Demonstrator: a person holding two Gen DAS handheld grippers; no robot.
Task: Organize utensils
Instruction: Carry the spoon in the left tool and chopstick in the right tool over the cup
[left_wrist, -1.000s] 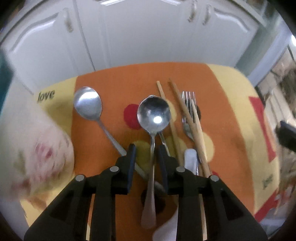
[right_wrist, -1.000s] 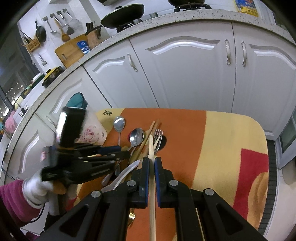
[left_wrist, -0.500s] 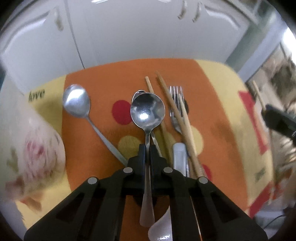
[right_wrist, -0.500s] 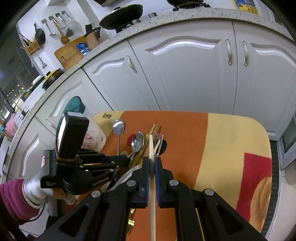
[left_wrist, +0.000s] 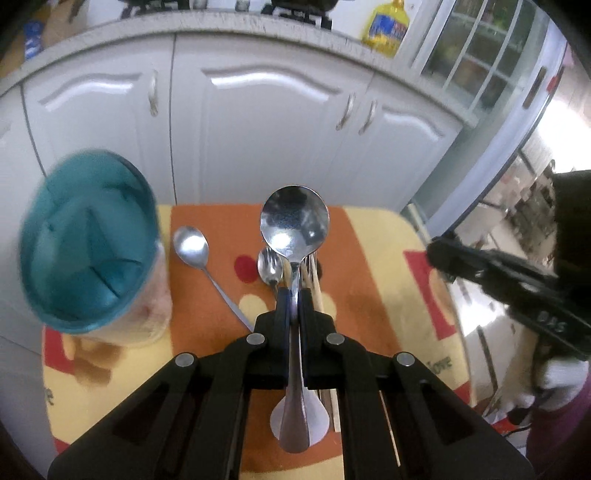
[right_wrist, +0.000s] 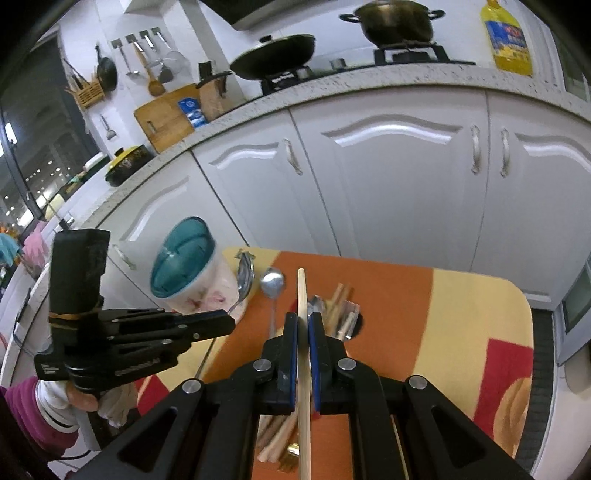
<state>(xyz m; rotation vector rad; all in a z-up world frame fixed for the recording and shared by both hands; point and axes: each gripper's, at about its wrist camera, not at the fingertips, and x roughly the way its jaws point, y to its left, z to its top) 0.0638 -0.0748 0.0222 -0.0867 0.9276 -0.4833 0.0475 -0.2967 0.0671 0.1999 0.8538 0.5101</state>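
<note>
My left gripper (left_wrist: 294, 300) is shut on the handle of a steel spoon (left_wrist: 294, 221), which hangs lifted above the orange and yellow mat (left_wrist: 373, 266). The right wrist view shows that left gripper (right_wrist: 223, 320) with the spoon (right_wrist: 244, 275) close beside a white flowered utensil holder (right_wrist: 184, 260) with a teal inside. My right gripper (right_wrist: 303, 322) is shut on a pale wooden chopstick (right_wrist: 302, 291), held above the mat. On the mat lie a second spoon (left_wrist: 192, 243), a smaller spoon (left_wrist: 269, 265), more chopsticks (right_wrist: 338, 299) and a fork (right_wrist: 350, 314).
The holder (left_wrist: 88, 240) stands at the mat's left edge. A white ceramic spoon (left_wrist: 320, 417) lies under my left gripper. White cabinet doors (right_wrist: 391, 192) rise just behind the small table. A gloved hand with a purple sleeve (left_wrist: 554, 384) holds the right gripper (left_wrist: 441, 253).
My left gripper shut on the spoon's handle, then lifted it off the mat and tilted up, which brought the holder into view. The right gripper rose a little with its chopstick.
</note>
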